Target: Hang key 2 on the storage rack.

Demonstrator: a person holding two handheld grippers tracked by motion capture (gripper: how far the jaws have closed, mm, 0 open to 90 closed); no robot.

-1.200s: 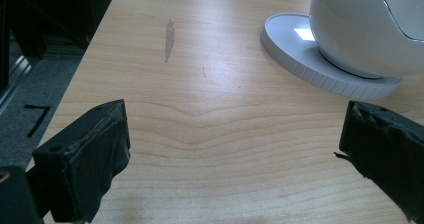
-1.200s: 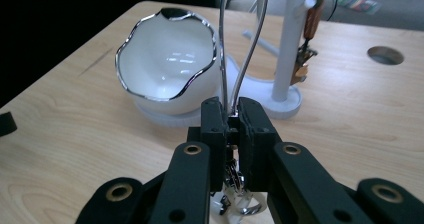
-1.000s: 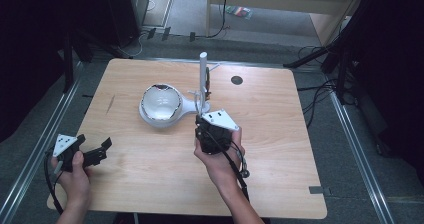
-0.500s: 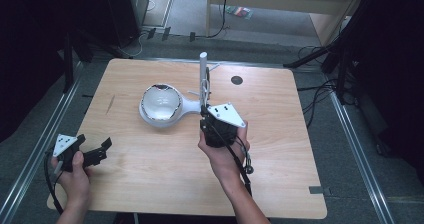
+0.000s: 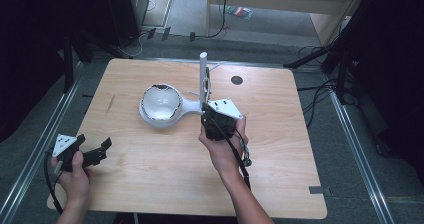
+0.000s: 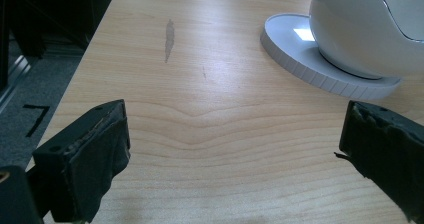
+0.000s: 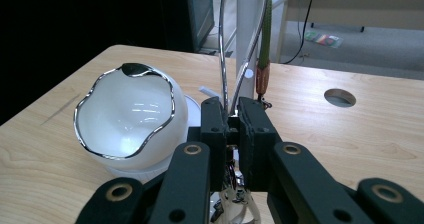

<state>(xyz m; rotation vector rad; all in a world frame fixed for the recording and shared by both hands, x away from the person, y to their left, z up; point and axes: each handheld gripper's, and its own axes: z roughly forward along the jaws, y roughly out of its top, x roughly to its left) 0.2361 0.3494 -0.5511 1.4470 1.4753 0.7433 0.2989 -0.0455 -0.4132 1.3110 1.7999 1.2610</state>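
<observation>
One wooden counter (image 5: 150,184) carries a single white egg-shaped bowl (image 5: 160,102) with a wavy chrome rim, sitting on one round white base (image 6: 320,64) toward the far half of the counter, left of its middle. A white arm runs from that base to one upright white post (image 5: 203,74), which stands near the middle of the far edge. In the right gripper view two thin chrome wires (image 7: 223,59) rise beside the post, and one slim green rod with an orange lower end (image 7: 263,44) hangs just beside them. One round hole (image 5: 236,80) is cut in the counter near the far edge, right of the post.

Two grippers are in view, one in each hand. The right gripper (image 7: 230,129) is near the counter's middle, just right of the bowl's base, with its jaws drawn close together and pinching the lower ends of the chrome wires. The left gripper (image 5: 95,151) is at the counter's near left corner, well apart from the bowl, its jaws spread wide with nothing between them over bare wood. One dark streak (image 6: 169,34) marks the counter near its left edge.
</observation>
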